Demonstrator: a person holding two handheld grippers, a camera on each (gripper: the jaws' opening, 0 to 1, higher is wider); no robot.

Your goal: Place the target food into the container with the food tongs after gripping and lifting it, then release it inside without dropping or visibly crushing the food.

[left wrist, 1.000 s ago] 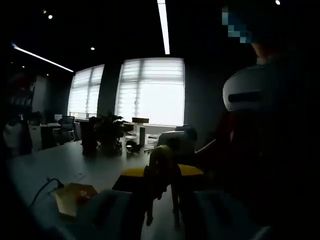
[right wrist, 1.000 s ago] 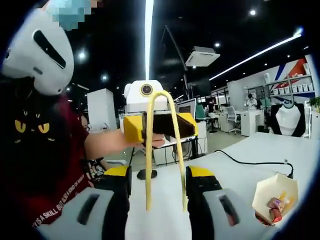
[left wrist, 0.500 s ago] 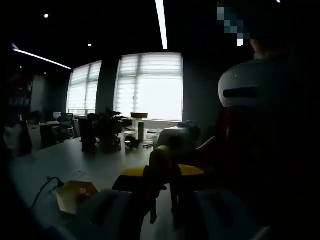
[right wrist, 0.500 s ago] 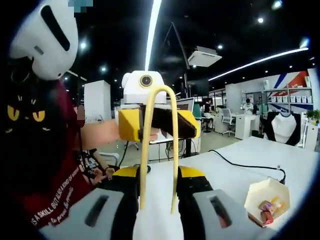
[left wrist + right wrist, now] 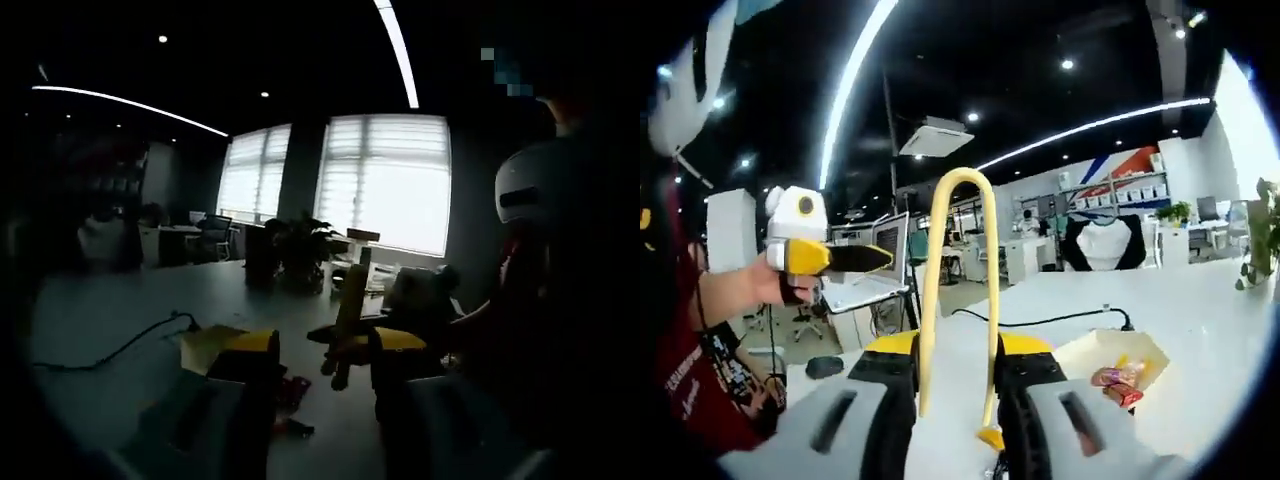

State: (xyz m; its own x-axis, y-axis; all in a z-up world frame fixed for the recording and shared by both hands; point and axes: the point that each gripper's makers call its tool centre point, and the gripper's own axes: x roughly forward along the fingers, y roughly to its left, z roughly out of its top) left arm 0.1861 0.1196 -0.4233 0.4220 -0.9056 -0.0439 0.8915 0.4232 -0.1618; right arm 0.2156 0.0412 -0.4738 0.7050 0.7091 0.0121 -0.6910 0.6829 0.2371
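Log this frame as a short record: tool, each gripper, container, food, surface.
tool: yellow food tongs, loop end up, arms running down between the right gripper's jaws
right gripper: shut on the tongs
left gripper: held up at the left of the right gripper view, jaws together, nothing between them
container: open paper box on the table
food: wrapped snacks inside the box
surface: white table with a black cable

Readable text: almost none from my feed.
I can make out white lettering on the person's red shirt (image 5: 688,375) in the right gripper view, but it's too small and curved for me to read.
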